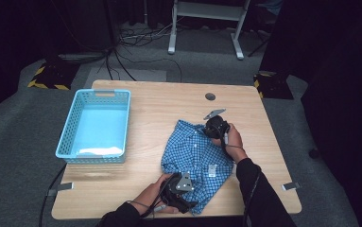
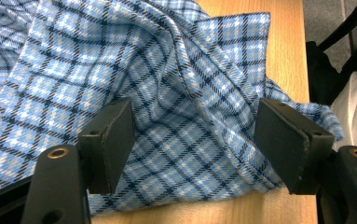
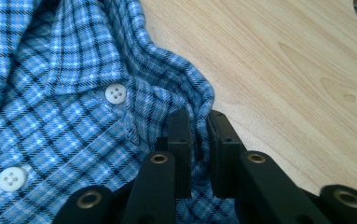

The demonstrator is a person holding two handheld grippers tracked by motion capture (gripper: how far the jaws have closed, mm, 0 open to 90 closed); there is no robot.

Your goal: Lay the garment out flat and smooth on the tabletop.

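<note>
Tabletop (image 1: 273,156), light wood: blue plastic basket (image 1: 70,127) at its left w/ something pale, prob. folded cloth, on its floor; blue checked button-up shirt (image 1: 195,153) lies partly folded right of centre, near the person's edge, well apart from basket. Handling, judged: shirt is light woven cotton-type fabric, soft, no stiffness; it drapes, bunches and slides on the smooth wood, so a single-point lift lets the rest hang and unfold. Not fragile; buttons (image 3: 115,94) are the only hard parts, avoid clamping on them. Best hold pts: doubled or seamed fabric, i.e. collar, placket edge, hem corner; pinch two layers min. for secure grip. Right gripper (image 3: 197,149) at the far, collar end: jaws nearly together, clenched on a fold of shirt fabric beside the placket, approx. at collar base. Left gripper (image 2: 195,149) at the near end: jaws wide, released, straddling a raised bunch of cloth near the hem w/o the pads pressing it. Closing there should catch the ridge.
</note>
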